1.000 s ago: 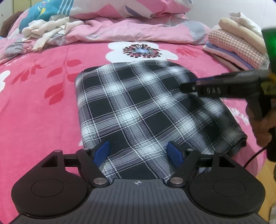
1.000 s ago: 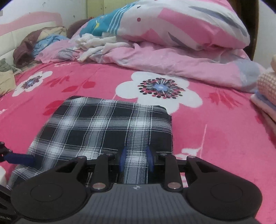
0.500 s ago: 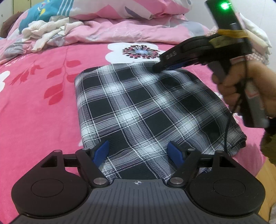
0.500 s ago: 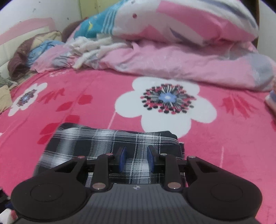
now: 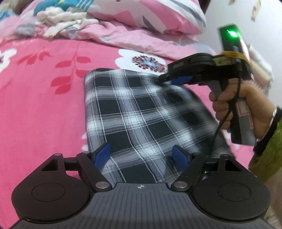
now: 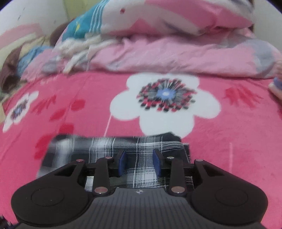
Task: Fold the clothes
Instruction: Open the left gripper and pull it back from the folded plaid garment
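A black-and-white plaid garment [image 5: 141, 112] lies folded into a rectangle on the pink flowered bedspread [image 5: 44, 105]. My left gripper [image 5: 141, 156] hovers open over its near edge, blue pads wide apart and holding nothing. In the left wrist view a hand holds my right gripper [image 5: 164, 80], whose tips are at the garment's far right corner. In the right wrist view the right gripper [image 6: 139, 163] sits over the plaid garment [image 6: 105, 149]. Its jaws are opening, with the cloth showing in the gap and the pads not pressing on it.
A pink duvet [image 5: 141, 35] and a pillow [image 5: 149, 12] are heaped along the far side, with crumpled white clothes [image 5: 61, 19] on them. A blurred stack of folded clothes [image 5: 260, 67] stands at the far right. A person's green sleeve [image 5: 269, 155] is at the right edge.
The right gripper has moved from the garment's right side to its far right corner, and its pads have spread apart. The left gripper has rolled slightly, tilting its view.
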Motion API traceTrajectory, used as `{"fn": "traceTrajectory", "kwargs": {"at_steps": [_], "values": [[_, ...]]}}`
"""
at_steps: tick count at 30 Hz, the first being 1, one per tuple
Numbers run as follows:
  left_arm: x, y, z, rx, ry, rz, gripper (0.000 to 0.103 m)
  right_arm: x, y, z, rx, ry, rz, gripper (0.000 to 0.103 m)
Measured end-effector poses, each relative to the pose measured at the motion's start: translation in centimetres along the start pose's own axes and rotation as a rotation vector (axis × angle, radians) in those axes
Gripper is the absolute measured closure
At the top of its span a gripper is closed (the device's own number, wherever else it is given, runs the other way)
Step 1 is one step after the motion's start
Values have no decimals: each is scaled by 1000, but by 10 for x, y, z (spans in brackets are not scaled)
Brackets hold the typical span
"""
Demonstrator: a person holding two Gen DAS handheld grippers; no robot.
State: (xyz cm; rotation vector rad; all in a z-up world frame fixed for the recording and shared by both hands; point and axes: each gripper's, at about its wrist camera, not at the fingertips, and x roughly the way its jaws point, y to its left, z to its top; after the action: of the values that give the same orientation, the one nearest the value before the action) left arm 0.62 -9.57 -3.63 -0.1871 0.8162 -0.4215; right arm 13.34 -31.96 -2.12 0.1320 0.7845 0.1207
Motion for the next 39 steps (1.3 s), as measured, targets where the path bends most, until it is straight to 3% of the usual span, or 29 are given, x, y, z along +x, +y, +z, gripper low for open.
{"fn": "traceTrajectory", "kwargs": {"at_steps": [4, 9, 18, 20, 23, 28, 31, 34, 39], "values": [[-12, 8, -5, -67, -30, -65, 26, -60, -5, -10, 90, -89, 17, 66], [-32, 11, -11, -113, -73, -140, 26, -159, 0, -36, 124, -176, -30, 62], [-98, 7, -11, -138, -97, -301, 26, -307, -2, -100, 229, -261, -65, 51], [-111, 9, -9, -116, -108, -299, 26, -331, -3, -116, 242, -274, -45, 44], [-125, 17, -8, -103, -131, -286, 26, -354, -4, -137, 226, -288, -29, 44], [-136, 29, -25, -68, -166, -231, 27, -358, -13, -151, 213, -290, 34, 44], [-134, 35, -42, -47, -182, -202, 30, -339, -23, -149, 259, -277, 152, 44], [-127, 36, -58, 26, -210, -135, 38, -304, -26, -144, 278, -252, 230, 45], [-108, 42, -78, 64, -236, -29, 55, -217, -17, -153, 269, -168, 406, 64]]}}
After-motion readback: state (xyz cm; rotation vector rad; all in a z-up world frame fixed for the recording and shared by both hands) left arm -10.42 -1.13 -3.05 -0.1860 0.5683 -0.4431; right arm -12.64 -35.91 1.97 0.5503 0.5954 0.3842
